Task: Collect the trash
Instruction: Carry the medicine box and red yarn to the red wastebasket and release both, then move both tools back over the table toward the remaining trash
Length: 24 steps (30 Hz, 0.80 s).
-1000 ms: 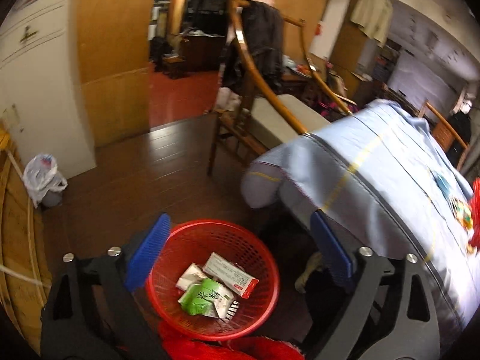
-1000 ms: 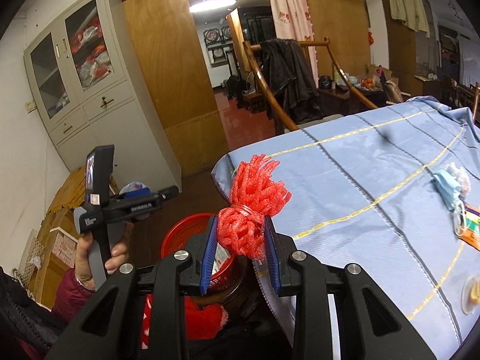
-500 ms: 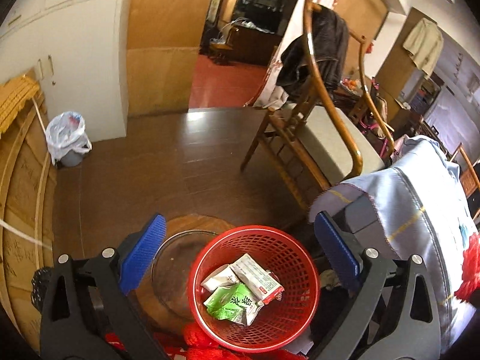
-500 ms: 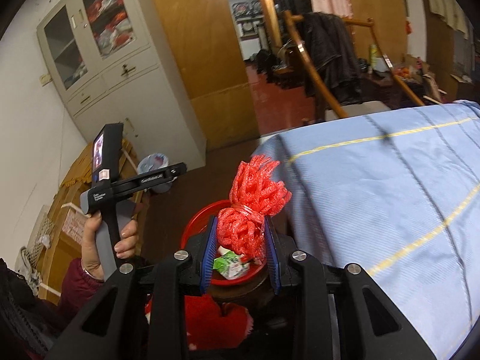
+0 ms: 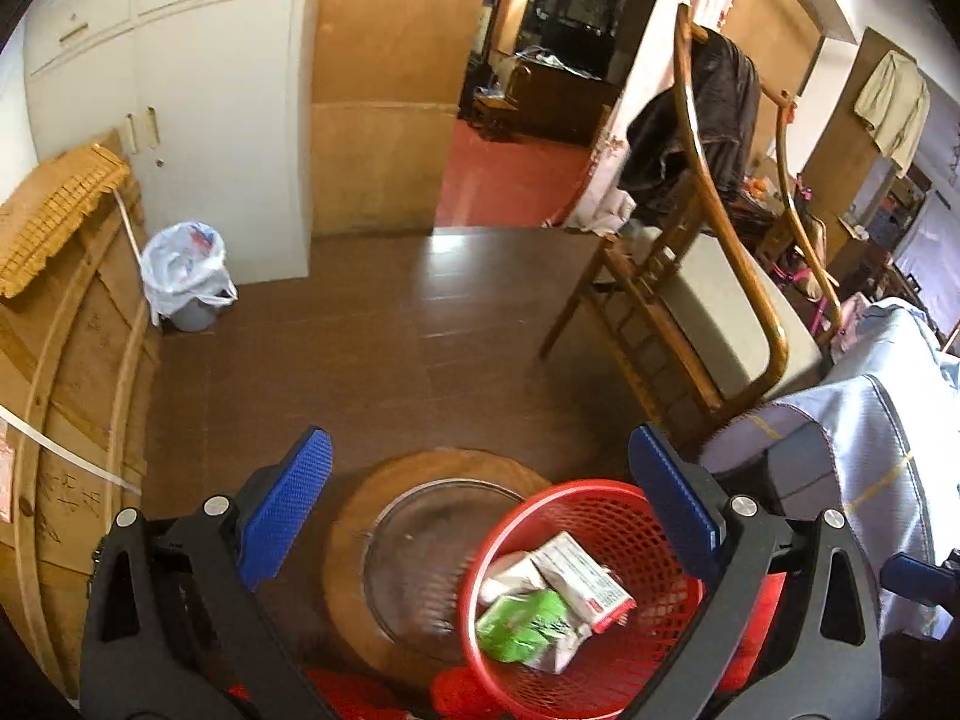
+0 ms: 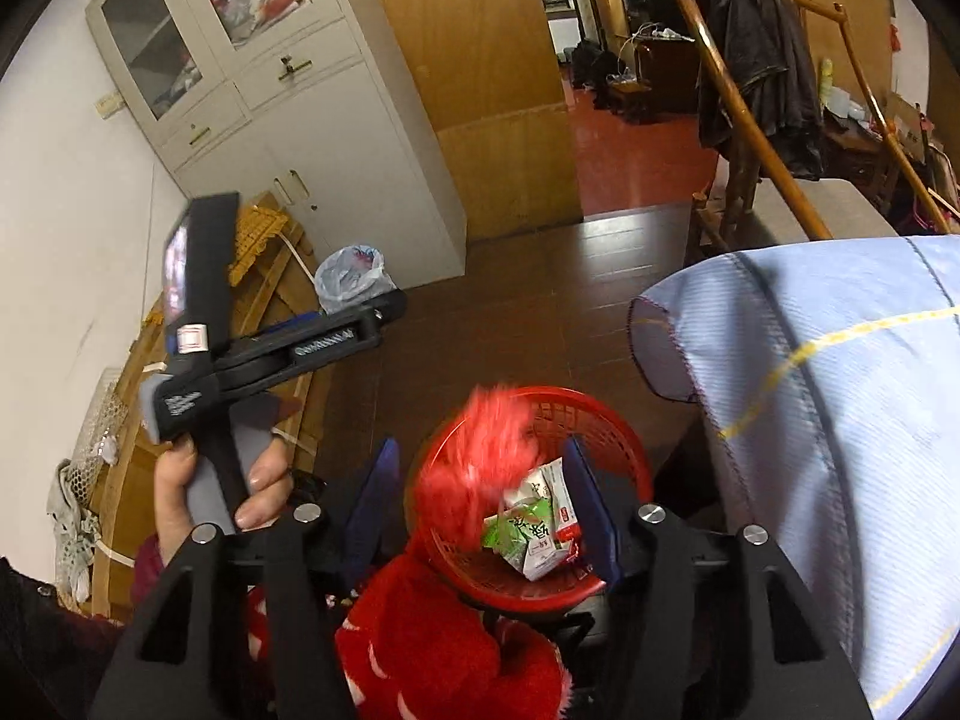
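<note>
Right wrist view, left to right: left gripper [image 6: 282, 342] is off left, jaws wide and empty. Right gripper [image 6: 480, 501] opens, blurred red mesh wad [image 6: 480, 456] seemingly dropping loose into red basket [image 6: 624, 438]. Next, fetching more trash from the desk [image 6: 840, 390].

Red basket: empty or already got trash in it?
Not empty. The basket holds a green packet and a white carton; a blurred red foam net sits over its rim.

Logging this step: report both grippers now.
Left gripper: open, empty.
Right gripper: jaws opening, red foam net loose between them over the basket.
</note>
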Available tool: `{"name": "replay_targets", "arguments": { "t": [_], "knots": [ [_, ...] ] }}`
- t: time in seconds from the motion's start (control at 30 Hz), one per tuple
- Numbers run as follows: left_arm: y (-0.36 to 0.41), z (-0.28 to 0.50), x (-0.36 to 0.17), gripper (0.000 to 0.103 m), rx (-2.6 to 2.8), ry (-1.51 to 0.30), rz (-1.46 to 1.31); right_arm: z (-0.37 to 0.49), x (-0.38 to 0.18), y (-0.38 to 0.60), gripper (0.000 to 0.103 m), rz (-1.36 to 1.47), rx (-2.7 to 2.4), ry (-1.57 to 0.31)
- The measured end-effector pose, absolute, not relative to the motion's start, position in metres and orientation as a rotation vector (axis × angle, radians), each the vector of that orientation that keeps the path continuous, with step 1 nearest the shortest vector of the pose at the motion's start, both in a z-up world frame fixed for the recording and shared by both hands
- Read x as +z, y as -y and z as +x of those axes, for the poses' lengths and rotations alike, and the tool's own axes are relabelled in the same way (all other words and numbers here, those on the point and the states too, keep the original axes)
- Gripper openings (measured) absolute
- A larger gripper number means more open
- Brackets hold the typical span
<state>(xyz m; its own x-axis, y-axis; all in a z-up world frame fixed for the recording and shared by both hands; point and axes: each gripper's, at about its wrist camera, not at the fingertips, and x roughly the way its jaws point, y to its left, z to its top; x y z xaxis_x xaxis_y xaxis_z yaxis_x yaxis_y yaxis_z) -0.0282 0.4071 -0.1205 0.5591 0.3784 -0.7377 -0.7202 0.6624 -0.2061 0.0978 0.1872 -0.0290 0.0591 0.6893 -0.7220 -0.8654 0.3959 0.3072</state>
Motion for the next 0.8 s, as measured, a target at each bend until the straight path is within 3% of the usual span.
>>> {"name": "replay_targets", "arguments": {
  "t": [0.33,0.8],
  "knots": [
    [-0.405,-0.033,-0.108,0.096,0.652,-0.679,-0.554,0.095,-0.026,-0.178,0.056,-0.242,1.173,-0.913],
    [-0.337,-0.013,-0.074,0.096,0.516,-0.655,-0.424,0.105,0.007,-0.076,0.058,-0.103,1.027,-0.791]
  ]
}}
